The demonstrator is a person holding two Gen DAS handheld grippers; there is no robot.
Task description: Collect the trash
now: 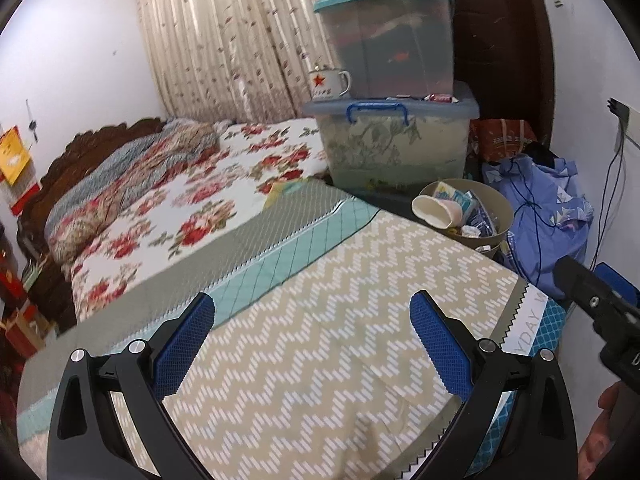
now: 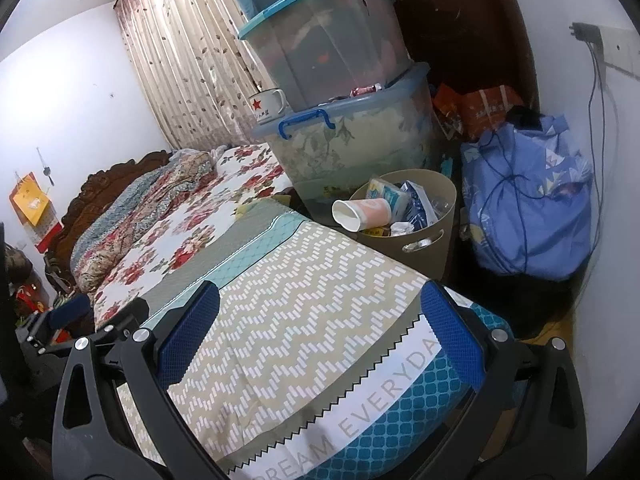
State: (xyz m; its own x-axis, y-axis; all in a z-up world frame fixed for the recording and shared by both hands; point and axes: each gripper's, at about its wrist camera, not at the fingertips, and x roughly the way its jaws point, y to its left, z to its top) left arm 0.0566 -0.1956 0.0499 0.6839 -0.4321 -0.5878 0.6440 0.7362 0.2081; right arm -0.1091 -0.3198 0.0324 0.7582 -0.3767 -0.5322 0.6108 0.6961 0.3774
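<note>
Trash (image 2: 394,204), cup and wrappers, heaps above the beige bin (image 2: 424,240).

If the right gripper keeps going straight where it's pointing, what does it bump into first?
Probably the zigzag bedspread: the open right gripper hangs just above it, aimed along the bed. Beyond lie the paper cup and trash bin, though depth is hard to judge.

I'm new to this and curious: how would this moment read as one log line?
left gripper: open, empty | right gripper: open, empty | both over zigzag-patterned bedspread | round beige plastic trash bin: full, white paper cup tipped at rim
</note>
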